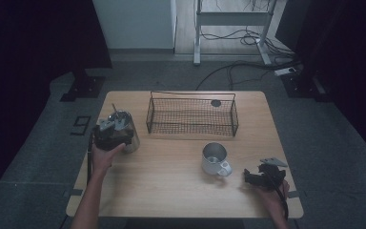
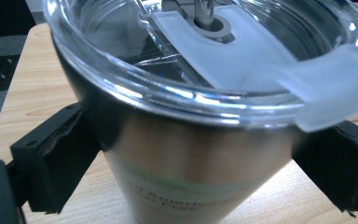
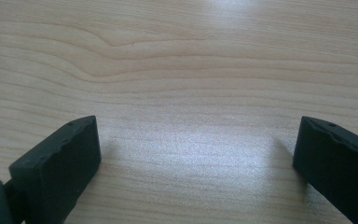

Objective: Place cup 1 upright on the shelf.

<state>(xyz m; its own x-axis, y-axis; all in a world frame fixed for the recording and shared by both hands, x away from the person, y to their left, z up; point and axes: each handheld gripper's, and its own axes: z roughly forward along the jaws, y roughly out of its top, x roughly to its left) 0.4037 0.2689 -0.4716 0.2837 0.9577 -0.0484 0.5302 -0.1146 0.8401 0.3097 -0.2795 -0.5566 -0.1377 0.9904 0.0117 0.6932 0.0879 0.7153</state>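
Tumbler (image 2: 186,158) (clear lid on) clamped in left gripper (image 1: 116,131) | right gripper (image 1: 262,177) jaws apart over bare counter (image 1: 171,181) | mug (image 1: 215,160) near wire basket (image 1: 193,114)

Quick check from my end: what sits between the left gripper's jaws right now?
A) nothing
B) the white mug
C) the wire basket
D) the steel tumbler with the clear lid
D: in the left gripper view the jaws flank the tumbler just below its lid.
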